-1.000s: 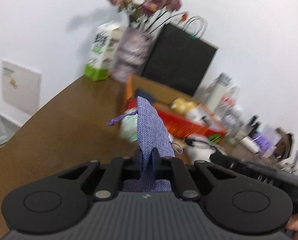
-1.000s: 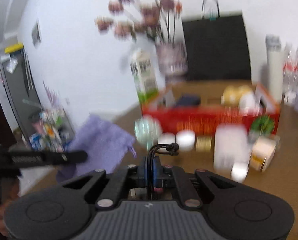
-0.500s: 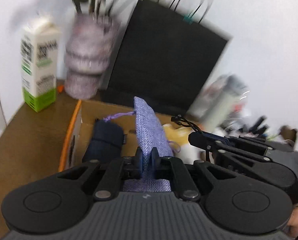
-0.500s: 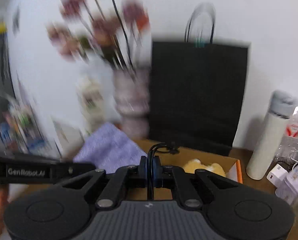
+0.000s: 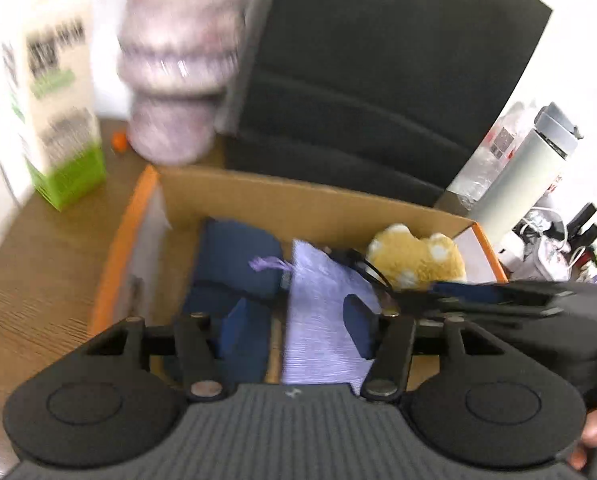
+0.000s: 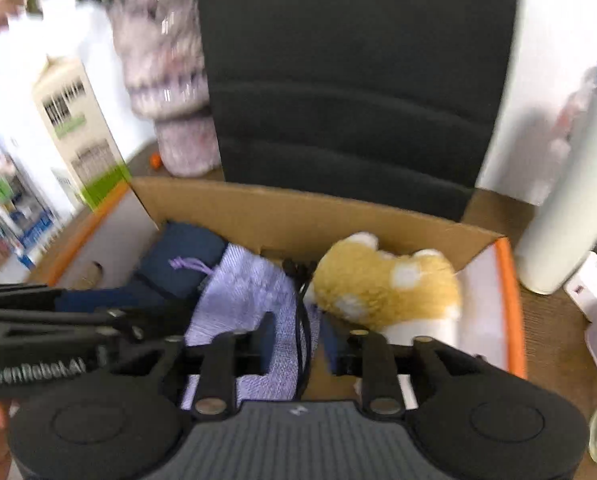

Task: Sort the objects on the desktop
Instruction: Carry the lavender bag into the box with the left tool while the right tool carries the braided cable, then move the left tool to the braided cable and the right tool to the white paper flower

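Observation:
Both grippers hang over an orange-edged cardboard box. My left gripper is open, and the lilac drawstring pouch lies loose between its fingers inside the box. The pouch rests beside a dark blue pouch and a yellow plush toy. My right gripper is open too, and a thin black cable hangs between its fingers, resting on the lilac pouch.
A black paper bag stands behind the box. A blurred pinkish vase and a milk carton stand back left. A white flask and small clutter stand to the right.
Both grippers moved forward and down over the box. The left gripper opened and let go of the lilac pouch. The right gripper opened around the black cable.

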A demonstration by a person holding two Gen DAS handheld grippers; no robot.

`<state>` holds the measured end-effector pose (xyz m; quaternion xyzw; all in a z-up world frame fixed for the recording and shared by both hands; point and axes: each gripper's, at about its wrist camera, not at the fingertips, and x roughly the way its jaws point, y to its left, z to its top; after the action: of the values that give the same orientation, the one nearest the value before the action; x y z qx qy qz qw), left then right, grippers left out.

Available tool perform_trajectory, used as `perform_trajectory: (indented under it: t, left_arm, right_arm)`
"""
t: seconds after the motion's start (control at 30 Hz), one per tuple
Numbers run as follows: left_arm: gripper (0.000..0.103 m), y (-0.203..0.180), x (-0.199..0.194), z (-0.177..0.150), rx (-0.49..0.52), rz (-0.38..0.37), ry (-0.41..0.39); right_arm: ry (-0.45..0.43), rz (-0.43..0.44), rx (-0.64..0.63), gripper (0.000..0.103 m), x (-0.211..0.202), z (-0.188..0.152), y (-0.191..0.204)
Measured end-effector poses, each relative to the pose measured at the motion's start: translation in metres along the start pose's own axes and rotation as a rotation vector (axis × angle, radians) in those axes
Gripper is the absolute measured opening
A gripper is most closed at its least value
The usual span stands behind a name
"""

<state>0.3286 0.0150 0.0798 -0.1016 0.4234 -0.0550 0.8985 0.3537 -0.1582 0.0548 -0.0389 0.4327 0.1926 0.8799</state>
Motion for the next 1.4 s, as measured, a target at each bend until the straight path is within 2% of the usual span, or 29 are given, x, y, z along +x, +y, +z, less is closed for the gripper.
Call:
perform_trajectory:
  t: [0.03,0.07,0.1,0.17,0.27,0.43,0.5,0.57,0.63,0.83,0.97,1.03,1.13,1.23,1.4]
  left_arm:
    - [0.066,0.001,-0.013,0.001,0.002,0.024,-0.007]
    - [0.077,0.002,-0.022,0.002,-0.004,0.039,-0.012]
    - [0.083,0.001,-0.032,0.003,-0.007,0.053,-0.017]
    - [0.085,0.002,-0.054,-0.001,0.001,0.096,-0.027]
    - [0.102,0.003,-0.083,-0.017,-0.008,0.143,-0.056]
    - [0.102,0.001,-0.126,-0.079,0.058,0.174,-0.138]
    - [0.103,-0.001,-0.145,-0.113,0.068,0.148,-0.189]
    - [0.103,-0.002,-0.159,-0.149,0.071,0.111,-0.215]
    - [0.103,-0.004,-0.167,-0.184,0.083,0.098,-0.229]
    - [0.103,-0.008,-0.183,-0.281,0.076,0.138,-0.237]
    - [0.103,-0.002,-0.193,-0.328,0.053,0.122,-0.208]
    - [0.102,-0.002,-0.198,-0.341,0.063,0.111,-0.195]
    - [0.101,-0.008,-0.207,-0.344,0.083,0.123,-0.235]
    - [0.101,-0.012,-0.209,-0.339,0.090,0.116,-0.261]
    - [0.096,-0.012,-0.195,-0.331,0.085,0.103,-0.235]
  right_arm:
    - [-0.016,-0.008,-0.003,0.035,-0.014,0.001,-0.001]
    - [-0.031,-0.023,-0.010,0.038,-0.027,0.002,-0.001]
    - [-0.043,-0.043,-0.016,0.039,-0.039,0.004,0.000]
    - [-0.066,-0.079,-0.027,0.040,-0.066,0.000,0.000]
    - [-0.117,-0.114,-0.056,0.050,-0.104,-0.022,0.006]
    - [-0.240,-0.173,-0.132,0.058,-0.152,-0.090,0.030]
    - [-0.289,-0.160,-0.132,0.065,-0.167,-0.124,0.037]
    - [-0.318,-0.140,-0.115,0.066,-0.177,-0.159,0.044]
    - [-0.330,-0.139,-0.105,0.067,-0.183,-0.195,0.051]
    - [-0.342,-0.150,-0.080,0.068,-0.195,-0.295,0.082]
    - [-0.355,-0.121,-0.041,0.068,-0.204,-0.349,0.093]
    - [-0.331,-0.113,-0.024,0.068,-0.205,-0.370,0.095]
    - [-0.322,-0.130,-0.017,0.068,-0.209,-0.385,0.096]
    - [-0.337,-0.137,0.003,0.068,-0.212,-0.381,0.090]
    - [-0.349,-0.149,0.038,0.068,-0.210,-0.372,0.080]
